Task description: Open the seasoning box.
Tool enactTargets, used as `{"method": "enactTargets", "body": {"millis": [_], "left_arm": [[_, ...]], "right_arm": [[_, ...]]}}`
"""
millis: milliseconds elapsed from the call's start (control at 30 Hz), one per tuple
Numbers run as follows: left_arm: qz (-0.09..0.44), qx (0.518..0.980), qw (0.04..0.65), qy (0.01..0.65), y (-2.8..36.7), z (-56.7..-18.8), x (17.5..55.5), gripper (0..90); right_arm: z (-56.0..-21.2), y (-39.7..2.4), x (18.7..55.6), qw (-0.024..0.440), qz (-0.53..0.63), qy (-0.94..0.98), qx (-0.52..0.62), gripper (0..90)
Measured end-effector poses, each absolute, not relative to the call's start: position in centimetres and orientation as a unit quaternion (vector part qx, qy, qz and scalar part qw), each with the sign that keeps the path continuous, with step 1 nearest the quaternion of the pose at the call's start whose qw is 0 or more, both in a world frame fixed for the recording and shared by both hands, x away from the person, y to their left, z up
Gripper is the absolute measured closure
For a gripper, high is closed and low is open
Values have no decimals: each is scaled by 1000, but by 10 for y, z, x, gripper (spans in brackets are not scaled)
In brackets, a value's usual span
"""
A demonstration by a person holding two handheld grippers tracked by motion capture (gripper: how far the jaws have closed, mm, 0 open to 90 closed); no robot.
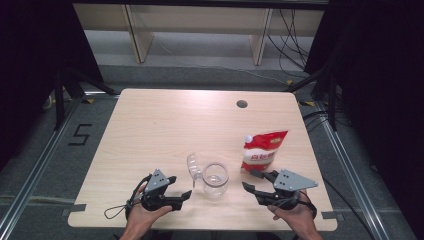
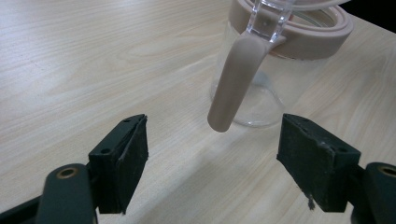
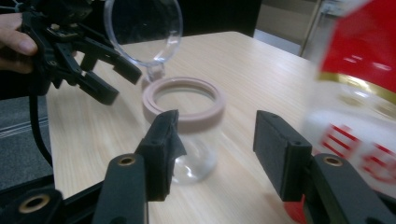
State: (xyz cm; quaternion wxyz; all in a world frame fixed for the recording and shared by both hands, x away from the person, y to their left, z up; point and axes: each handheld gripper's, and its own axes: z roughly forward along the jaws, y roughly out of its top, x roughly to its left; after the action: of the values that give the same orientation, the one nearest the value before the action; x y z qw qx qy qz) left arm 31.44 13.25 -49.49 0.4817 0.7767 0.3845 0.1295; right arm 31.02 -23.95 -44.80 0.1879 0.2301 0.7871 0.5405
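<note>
Both grippers, left gripper (image 1: 183,187) and right gripper (image 1: 251,181), jaws wide, empty, flank open-lidded glass jar (image 1: 215,180); careless nudge could tip it.

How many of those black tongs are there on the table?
2. The left tongs are held near the table's front left, beside the clear jar; the right tongs front right, by the red-and-white bag.
</note>
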Motion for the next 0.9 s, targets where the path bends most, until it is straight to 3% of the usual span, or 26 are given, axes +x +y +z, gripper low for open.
{"method": "enactTargets", "body": {"millis": [400, 633, 900], "left_arm": [[127, 776, 485, 383, 133, -496, 316, 240], [131, 778, 480, 385, 132, -496, 316, 240], [130, 778, 480, 383, 132, -496, 316, 241]], "right_arm": [[-456, -303, 319, 227, 533, 761, 291, 322], [-466, -312, 331, 203, 513, 765, 331, 226], [-473, -321, 351, 224, 512, 758, 336, 168]]}}
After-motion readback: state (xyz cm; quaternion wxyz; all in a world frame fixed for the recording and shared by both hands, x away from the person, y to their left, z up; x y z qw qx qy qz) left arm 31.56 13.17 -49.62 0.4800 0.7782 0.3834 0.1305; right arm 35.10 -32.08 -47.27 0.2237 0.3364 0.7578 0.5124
